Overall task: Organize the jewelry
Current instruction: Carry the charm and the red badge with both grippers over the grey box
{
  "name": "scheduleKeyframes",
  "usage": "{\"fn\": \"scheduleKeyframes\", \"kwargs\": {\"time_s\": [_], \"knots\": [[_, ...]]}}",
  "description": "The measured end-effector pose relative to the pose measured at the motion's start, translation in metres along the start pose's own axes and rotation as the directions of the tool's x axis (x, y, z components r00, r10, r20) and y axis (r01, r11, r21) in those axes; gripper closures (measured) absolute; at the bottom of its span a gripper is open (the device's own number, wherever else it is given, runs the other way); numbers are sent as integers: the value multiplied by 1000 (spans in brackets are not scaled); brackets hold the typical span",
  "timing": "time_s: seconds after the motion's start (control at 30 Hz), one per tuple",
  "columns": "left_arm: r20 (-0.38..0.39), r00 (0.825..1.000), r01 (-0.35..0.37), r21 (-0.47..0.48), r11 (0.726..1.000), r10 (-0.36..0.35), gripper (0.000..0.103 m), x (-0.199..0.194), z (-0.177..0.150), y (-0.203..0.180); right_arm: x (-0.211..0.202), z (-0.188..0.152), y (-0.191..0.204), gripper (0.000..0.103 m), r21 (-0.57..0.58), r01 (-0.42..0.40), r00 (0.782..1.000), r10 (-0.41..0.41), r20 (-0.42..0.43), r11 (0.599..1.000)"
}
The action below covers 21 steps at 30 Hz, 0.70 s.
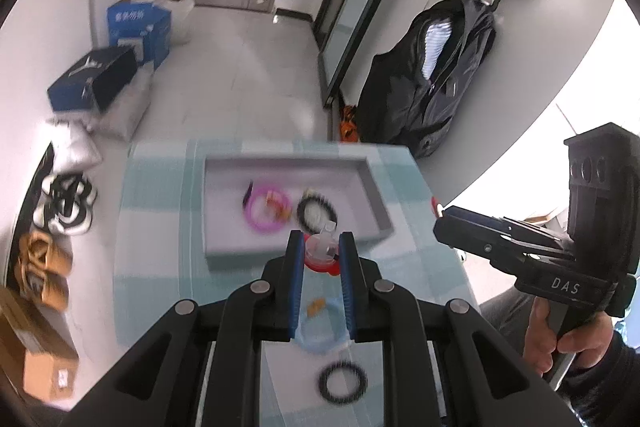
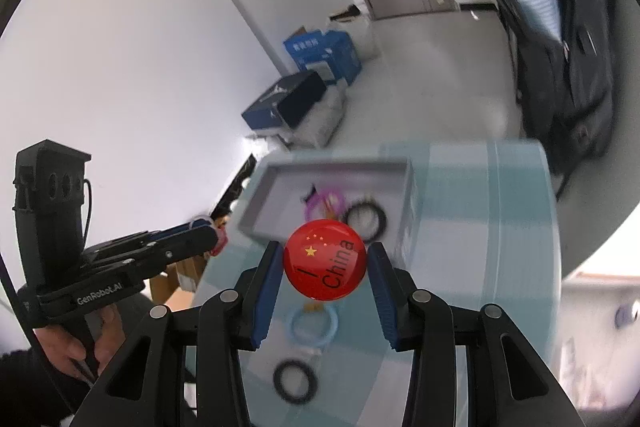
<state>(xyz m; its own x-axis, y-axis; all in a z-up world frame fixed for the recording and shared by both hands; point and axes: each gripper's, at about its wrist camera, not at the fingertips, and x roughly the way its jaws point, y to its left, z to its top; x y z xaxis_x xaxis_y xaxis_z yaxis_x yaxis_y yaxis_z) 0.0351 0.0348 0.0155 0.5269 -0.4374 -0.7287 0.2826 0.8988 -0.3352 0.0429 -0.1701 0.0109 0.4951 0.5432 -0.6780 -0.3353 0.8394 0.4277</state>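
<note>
Blurring hides detail in the tray (image 1: 376, 199); both tools (image 1: 320, 247) (image 2: 325, 269) grip badges.

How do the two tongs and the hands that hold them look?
Both tongs, left and right, are black with blue ribbed pads and silver round bolts. White lettering reads "GenRobot.AI" on the left, "DAS" on the right. A thin black cable hangs by the left one. Bare hands, dark sleeves.

We see the right gripper (image 2: 326, 267) gripping a glossy round red badge printed "China" (image 2: 325, 259) between blue-padded fingers (image 2: 266, 281). Beyond the badge: shallow grey rectangular tray (image 2: 332, 165) holding a pink ring (image 2: 326, 203) and black bracelet (image 2: 366, 221). Nearer than the badge: pale blue ring (image 2: 314, 327), black hair tie (image 2: 295, 380). Left gripper (image 2: 212, 237) left of badge.
</note>
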Motion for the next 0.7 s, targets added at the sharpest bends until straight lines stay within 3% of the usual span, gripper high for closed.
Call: {"fn": "scheduleKeyframes", "kwargs": {"time_s": [0.3, 0.7], "knots": [[-10, 1000, 12, 10, 1000, -12, 90, 29, 31, 9, 23, 58, 12, 61, -86, -14, 1000, 14, 5, 996], [-103, 994, 28, -80, 996, -36, 90, 76, 34, 40, 81, 61, -13, 61, -56, -11, 998, 7, -61, 998]]}}
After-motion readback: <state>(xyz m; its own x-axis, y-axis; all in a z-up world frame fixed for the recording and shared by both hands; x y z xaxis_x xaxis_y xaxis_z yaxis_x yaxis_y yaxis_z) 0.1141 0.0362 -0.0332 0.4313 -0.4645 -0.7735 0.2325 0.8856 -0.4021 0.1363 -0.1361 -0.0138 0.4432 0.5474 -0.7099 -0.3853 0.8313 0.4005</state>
